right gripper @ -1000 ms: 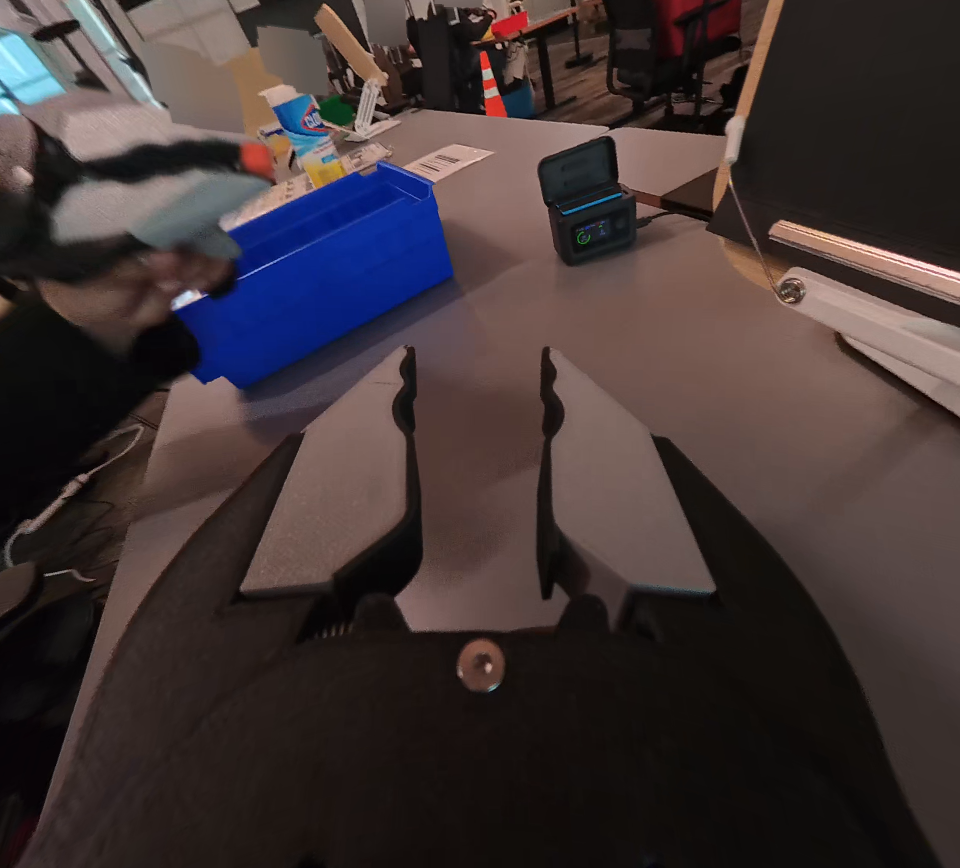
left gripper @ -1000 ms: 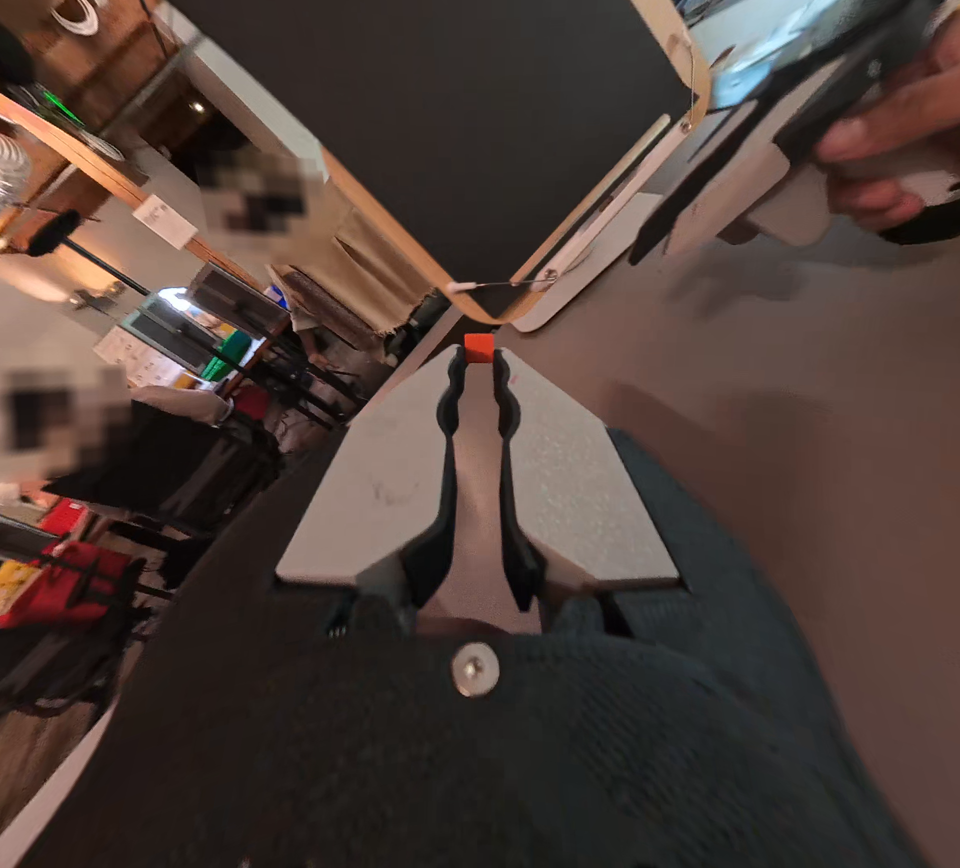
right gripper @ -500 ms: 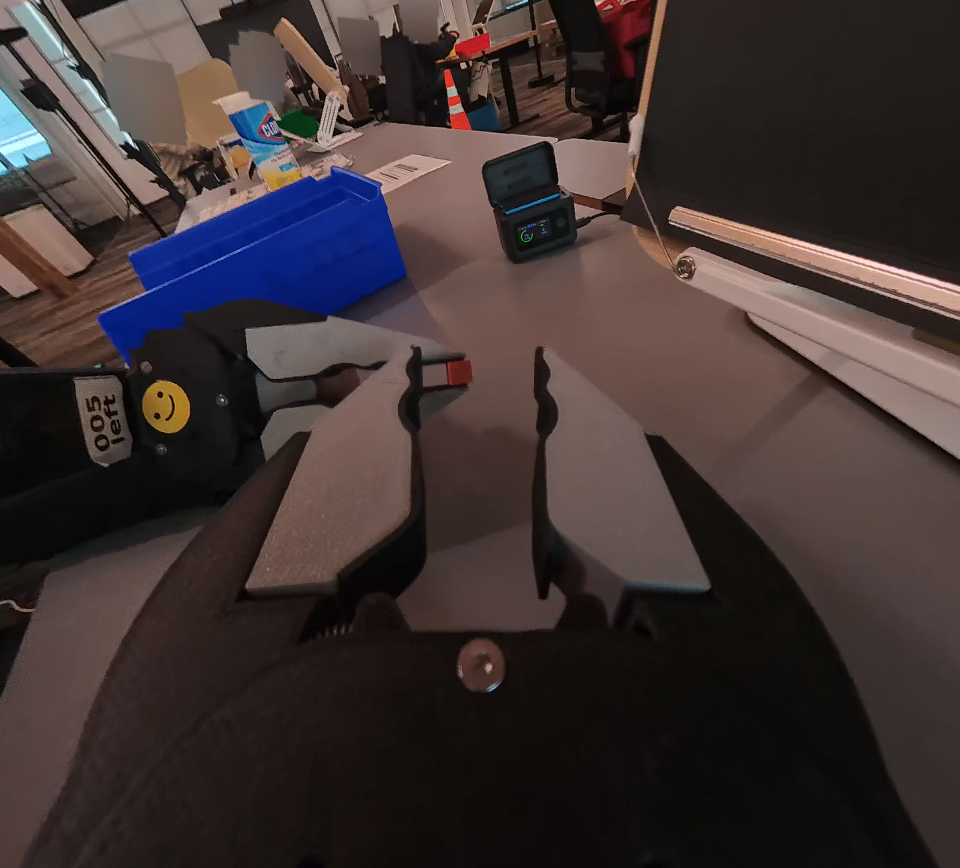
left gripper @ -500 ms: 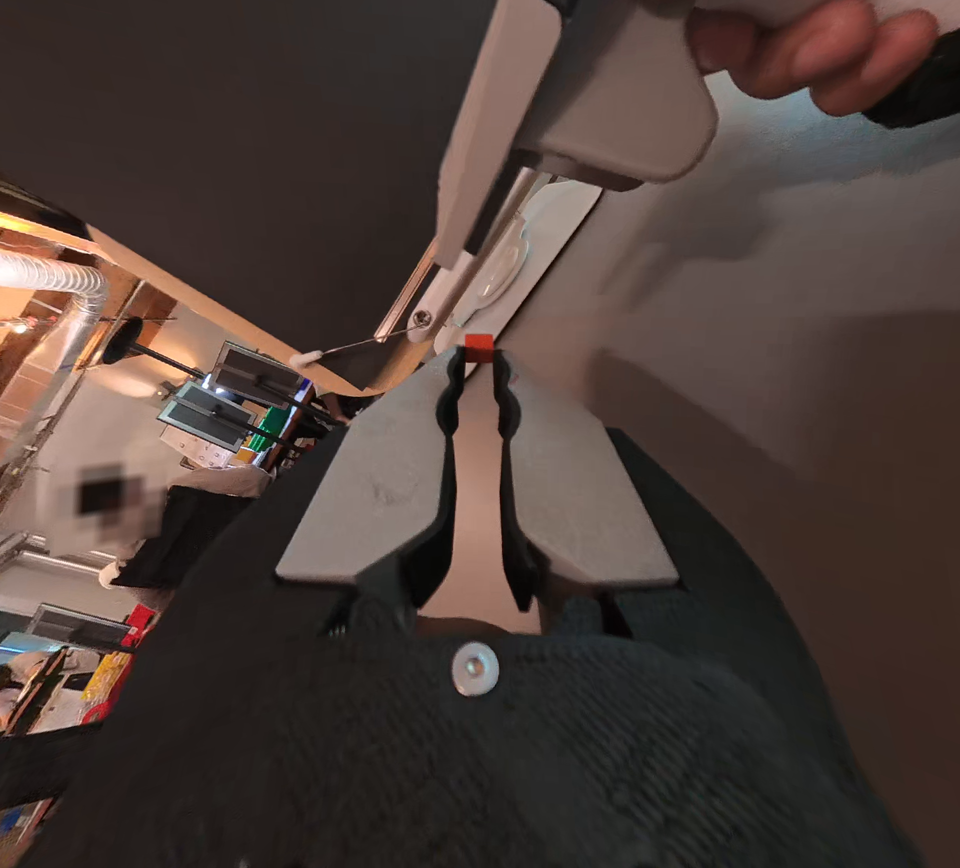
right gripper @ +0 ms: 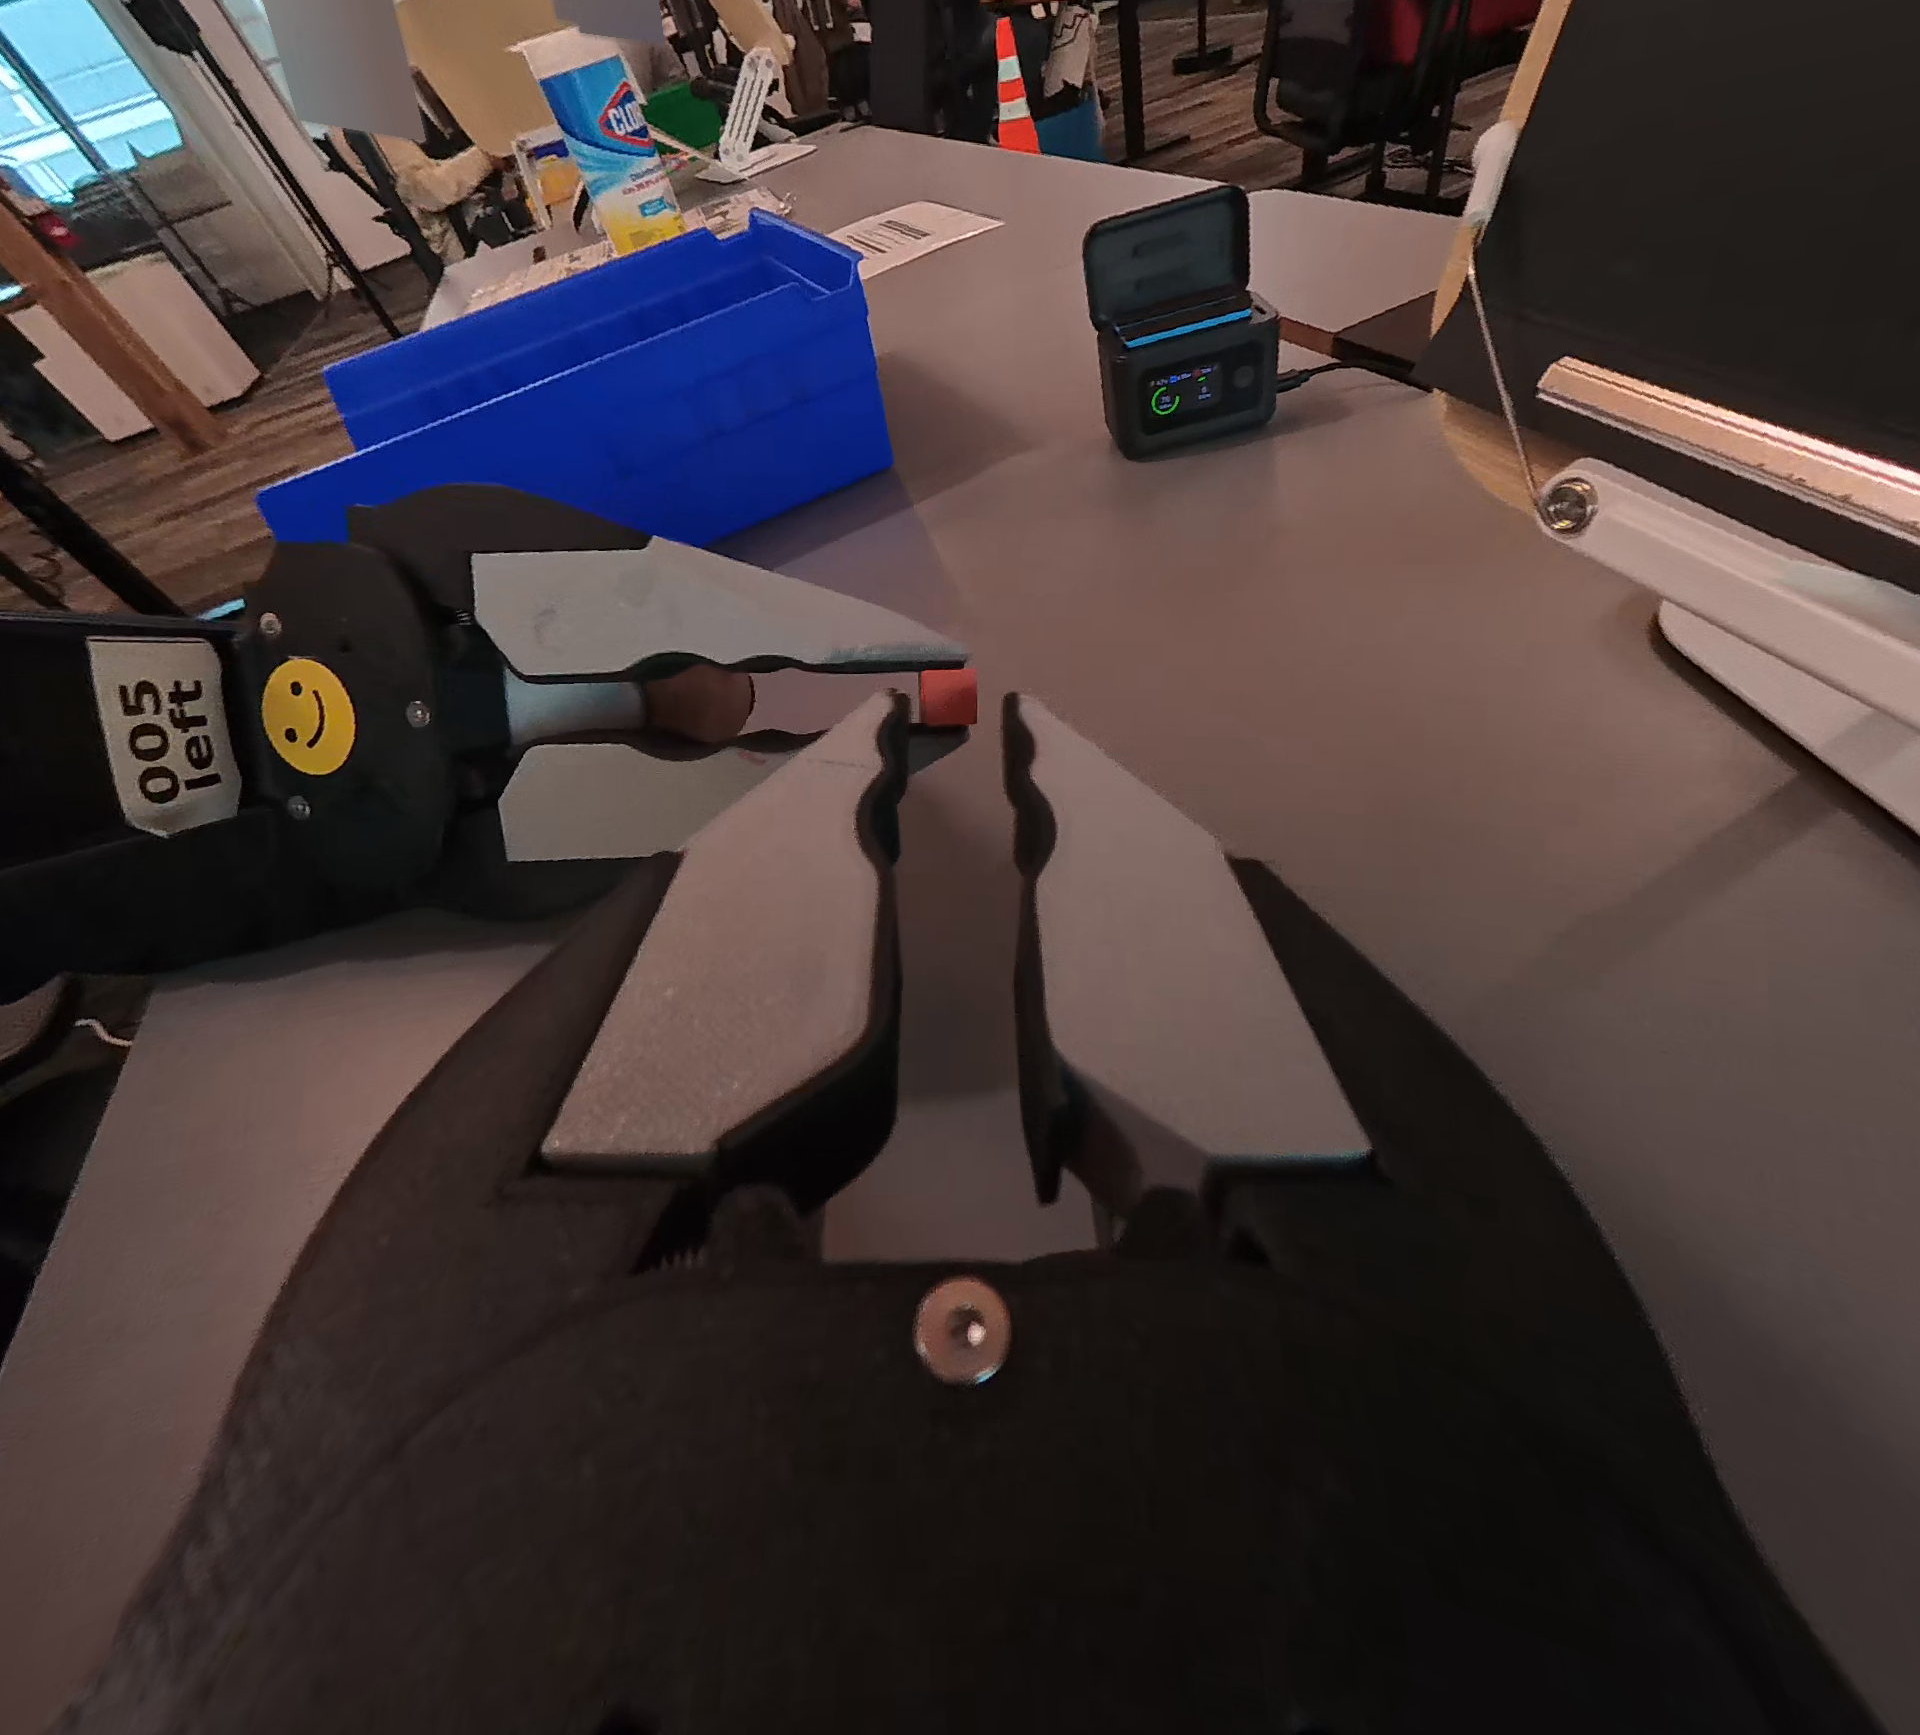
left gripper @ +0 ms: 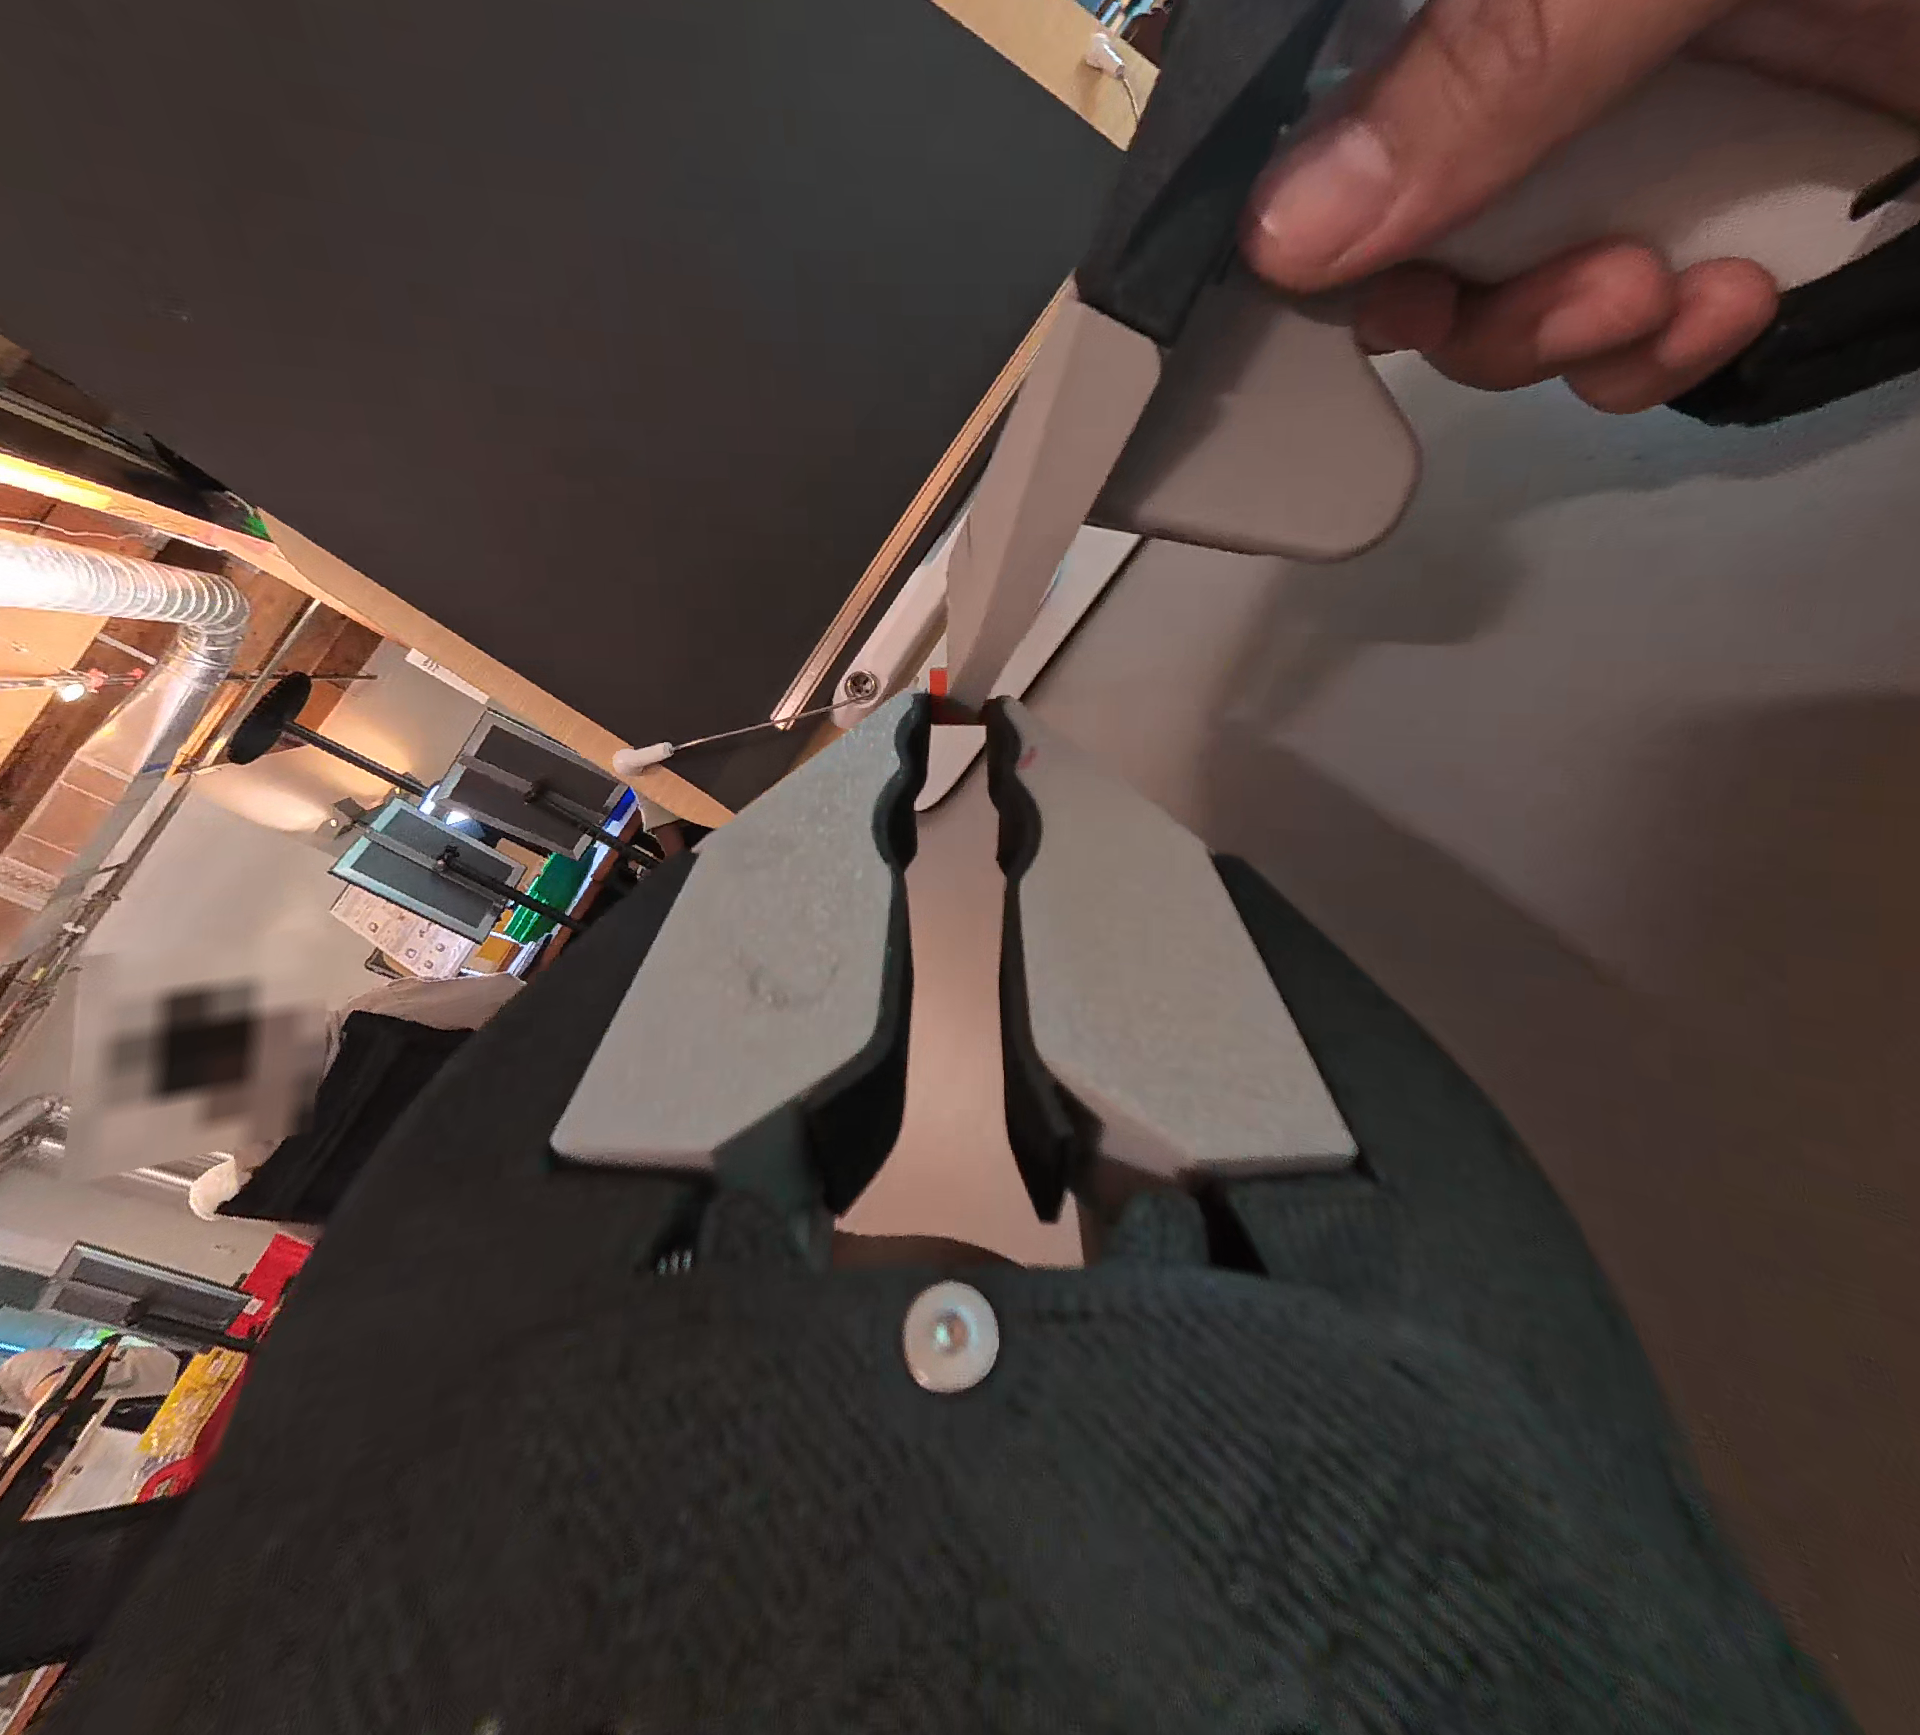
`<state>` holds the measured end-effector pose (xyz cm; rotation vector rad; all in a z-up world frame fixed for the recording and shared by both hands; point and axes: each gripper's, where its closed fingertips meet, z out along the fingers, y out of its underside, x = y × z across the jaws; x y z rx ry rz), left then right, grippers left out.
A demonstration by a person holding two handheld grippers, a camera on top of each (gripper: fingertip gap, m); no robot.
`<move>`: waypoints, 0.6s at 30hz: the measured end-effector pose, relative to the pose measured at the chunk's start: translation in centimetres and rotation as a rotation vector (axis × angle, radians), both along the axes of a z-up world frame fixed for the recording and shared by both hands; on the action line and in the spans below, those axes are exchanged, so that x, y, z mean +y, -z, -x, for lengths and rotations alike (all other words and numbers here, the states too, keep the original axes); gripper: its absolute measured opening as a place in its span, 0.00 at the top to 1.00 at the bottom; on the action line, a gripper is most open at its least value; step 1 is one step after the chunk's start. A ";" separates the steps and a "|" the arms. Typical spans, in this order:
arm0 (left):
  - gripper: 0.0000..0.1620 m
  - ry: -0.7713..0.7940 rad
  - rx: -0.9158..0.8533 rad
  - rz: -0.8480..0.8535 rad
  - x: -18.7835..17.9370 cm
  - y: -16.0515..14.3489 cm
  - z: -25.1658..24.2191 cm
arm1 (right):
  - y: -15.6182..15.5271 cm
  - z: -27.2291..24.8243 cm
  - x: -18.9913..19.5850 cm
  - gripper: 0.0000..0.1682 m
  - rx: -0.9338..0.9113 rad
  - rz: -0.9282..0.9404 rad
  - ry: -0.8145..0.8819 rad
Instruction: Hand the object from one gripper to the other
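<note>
A small red cube (right gripper: 948, 698) is held above the grey table (right gripper: 1351, 750). My left gripper (left gripper: 956, 711) is shut on the cube (left gripper: 941, 693) at its fingertips. In the right wrist view it reaches in from the left, one grey finger (right gripper: 727, 605) above the cube. My right gripper (right gripper: 953, 711) has its tips on either side of the cube, narrowly open, with small gaps showing. In the left wrist view its grey finger (left gripper: 1039, 490) comes down from the upper right to the cube, held by a hand (left gripper: 1507, 127), and hides part of the cube.
A blue bin (right gripper: 623, 397) stands behind the left gripper. A black charging case (right gripper: 1184, 376) with its lid open is at the back. A large black panel (right gripper: 1714, 127) on a white base (right gripper: 1766, 605) stands at the right. A wipes canister (right gripper: 613, 137) and a paper sheet (right gripper: 914, 231) lie farther back. Less than 4 cm separates the two grippers' tips. The large black panel (right gripper: 1714, 127) is about equally far from each gripper, around 15 cm. It is also in sight in the left wrist view (left gripper: 678, 645).
The left gripper brought the cube in from the left to the right gripper's tips. The right gripper's jaws narrowed from wide open to close around the cube.
</note>
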<state>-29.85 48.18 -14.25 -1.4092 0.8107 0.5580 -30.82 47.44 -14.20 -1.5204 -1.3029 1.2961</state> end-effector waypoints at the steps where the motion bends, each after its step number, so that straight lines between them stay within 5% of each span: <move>1: 0.95 -0.001 0.002 0.003 0.0 0.0 0.0 | -0.1 0.0 -0.2 0.96 0.005 0.001 -0.010; 8: 0.95 0.001 -0.067 0.042 0.0 0.4 0.1 | 0.3 0.0 0.0 0.96 -0.018 0.033 -0.013; 18: 0.88 -0.009 0.110 0.174 0.2 4.2 0.5 | 2.8 -1.9 1.1 0.96 -0.239 0.023 0.017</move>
